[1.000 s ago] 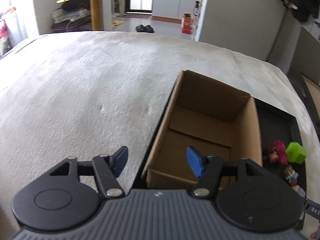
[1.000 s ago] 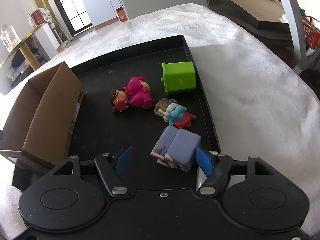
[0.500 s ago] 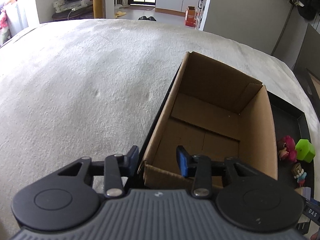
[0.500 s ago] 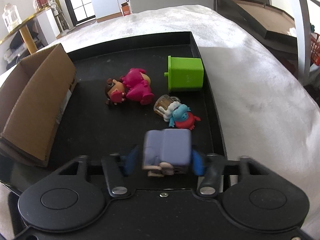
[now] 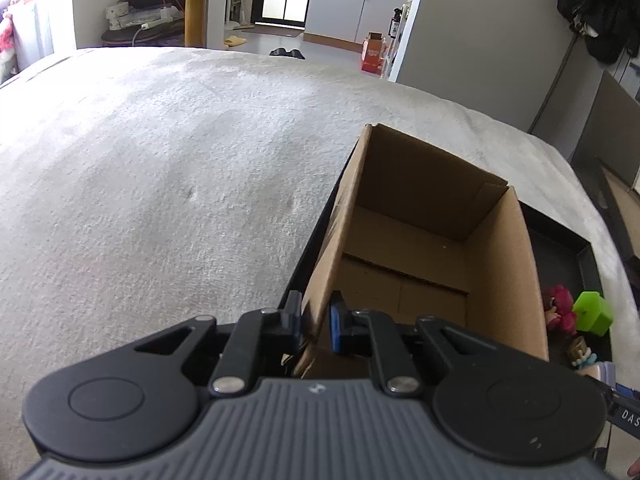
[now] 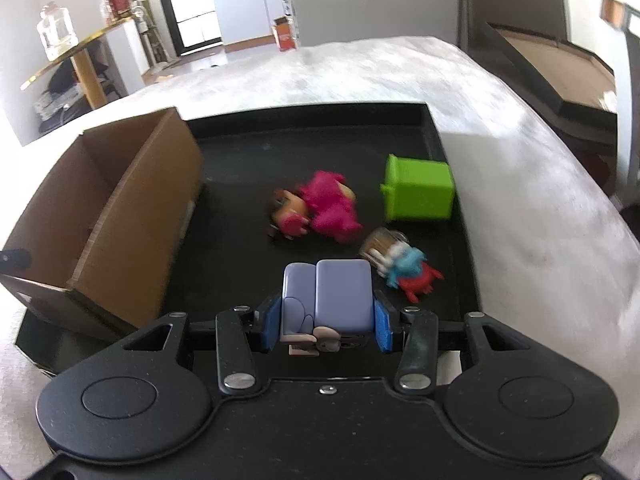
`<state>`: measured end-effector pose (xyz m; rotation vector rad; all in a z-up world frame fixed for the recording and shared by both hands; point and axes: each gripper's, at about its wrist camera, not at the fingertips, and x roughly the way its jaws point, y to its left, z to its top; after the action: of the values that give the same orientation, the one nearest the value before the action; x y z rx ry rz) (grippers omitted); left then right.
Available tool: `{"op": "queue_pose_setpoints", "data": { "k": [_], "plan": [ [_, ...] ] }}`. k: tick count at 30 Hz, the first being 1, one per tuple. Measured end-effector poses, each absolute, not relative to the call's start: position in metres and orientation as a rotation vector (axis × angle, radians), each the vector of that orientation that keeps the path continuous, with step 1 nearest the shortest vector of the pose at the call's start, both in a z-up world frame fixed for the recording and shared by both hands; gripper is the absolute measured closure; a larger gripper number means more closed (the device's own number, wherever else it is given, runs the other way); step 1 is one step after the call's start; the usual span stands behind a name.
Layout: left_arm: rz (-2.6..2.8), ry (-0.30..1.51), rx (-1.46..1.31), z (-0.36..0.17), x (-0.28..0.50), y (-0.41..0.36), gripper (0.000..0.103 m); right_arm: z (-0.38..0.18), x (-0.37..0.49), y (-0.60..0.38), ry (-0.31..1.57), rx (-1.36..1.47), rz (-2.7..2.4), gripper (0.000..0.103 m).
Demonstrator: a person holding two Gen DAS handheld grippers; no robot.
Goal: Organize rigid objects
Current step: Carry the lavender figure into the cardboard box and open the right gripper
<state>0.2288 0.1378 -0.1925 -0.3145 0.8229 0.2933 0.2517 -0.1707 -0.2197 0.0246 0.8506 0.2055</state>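
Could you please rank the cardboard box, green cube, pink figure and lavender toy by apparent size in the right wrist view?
1. cardboard box
2. lavender toy, though nearness to the camera inflates it
3. green cube and pink figure look alike; unranked

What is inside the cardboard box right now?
Nothing shows inside the cardboard box, only its bare floor flaps. The left hand-held gripper, pinching the box wall, hides the near corner.

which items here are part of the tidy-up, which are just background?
Job: cardboard box, pinched at its wall by left gripper; lilac toy in right gripper; pink figure, green cube, blue-red figure; black tray.

Background: gold table, glass jar, kitchen cabinets.
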Motion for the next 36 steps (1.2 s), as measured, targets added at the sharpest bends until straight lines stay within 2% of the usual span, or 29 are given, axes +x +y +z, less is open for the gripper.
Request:
{"op": "queue_pose_setpoints", "data": {
  "k": [19,36],
  "plan": [
    [0.188,0.77,-0.369,-0.202,0.222,0.156,0.089,-0.175,0.268,-0.107,0.775,-0.057,0.188,0.059],
    [0.138,0.739,-0.459,-0.21,0.215,0.172,0.088,-0.16,0.269,-0.014,0.705,-0.156,0.3,0.059]
  ]
}}
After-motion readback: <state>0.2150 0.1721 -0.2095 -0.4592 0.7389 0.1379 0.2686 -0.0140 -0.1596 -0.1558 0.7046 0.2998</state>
